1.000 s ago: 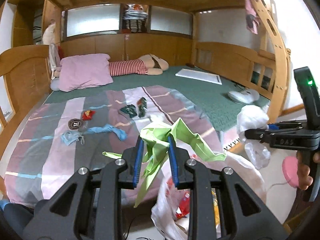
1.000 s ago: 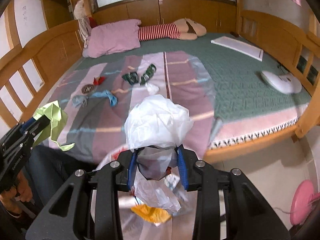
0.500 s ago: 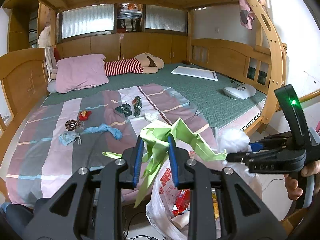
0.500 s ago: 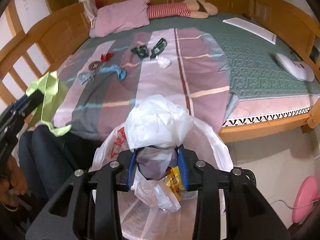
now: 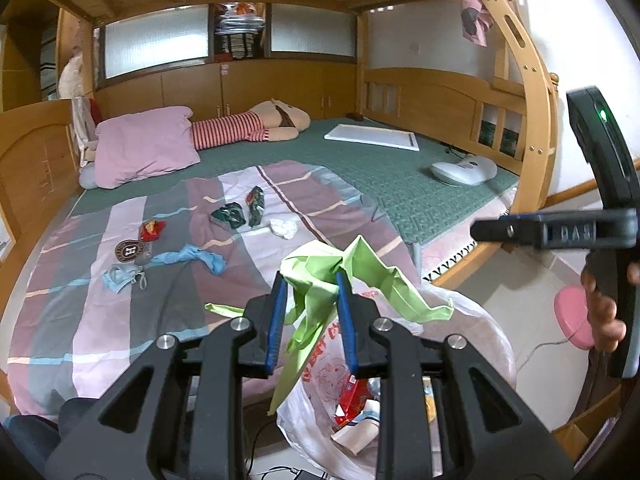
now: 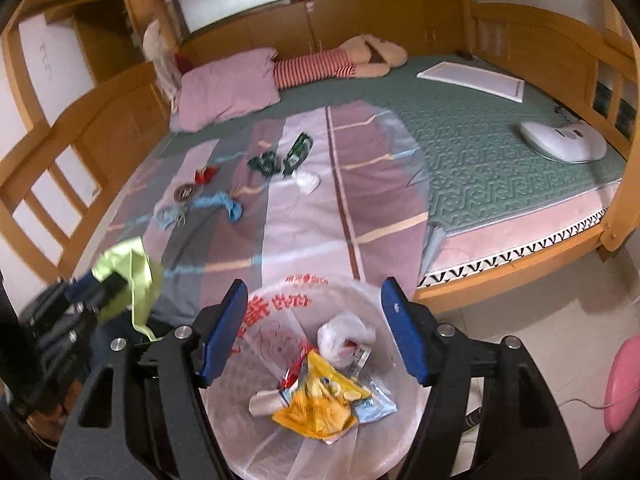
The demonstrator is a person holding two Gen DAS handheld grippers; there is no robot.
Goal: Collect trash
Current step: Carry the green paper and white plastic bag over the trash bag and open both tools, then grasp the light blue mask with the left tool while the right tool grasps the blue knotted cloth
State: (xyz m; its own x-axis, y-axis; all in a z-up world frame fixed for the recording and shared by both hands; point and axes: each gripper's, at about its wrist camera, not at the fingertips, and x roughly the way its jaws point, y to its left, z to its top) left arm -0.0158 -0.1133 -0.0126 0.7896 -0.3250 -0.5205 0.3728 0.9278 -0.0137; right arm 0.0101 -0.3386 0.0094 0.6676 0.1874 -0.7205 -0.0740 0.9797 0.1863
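My left gripper is shut on a crumpled green wrapper, held just above the rim of the white trash bag at the bedside. My right gripper hangs over the bag's mouth, its jaws opening with nothing between them. A white plastic wad lies inside the bag on yellow and red wrappers. On the striped sheet lie a blue glove, a face mask, a round badge, a red wrapper, dark green wrappers and a white tissue.
A pink pillow and a striped plush doll lie at the bed's head. A white board and a white device sit on the green mat. A wooden ladder post and a pink round thing stand right.
The right gripper's jaws have spread apart, and the white plastic wad they held now lies in the trash bag. The left gripper still holds the green wrapper in about the same place.
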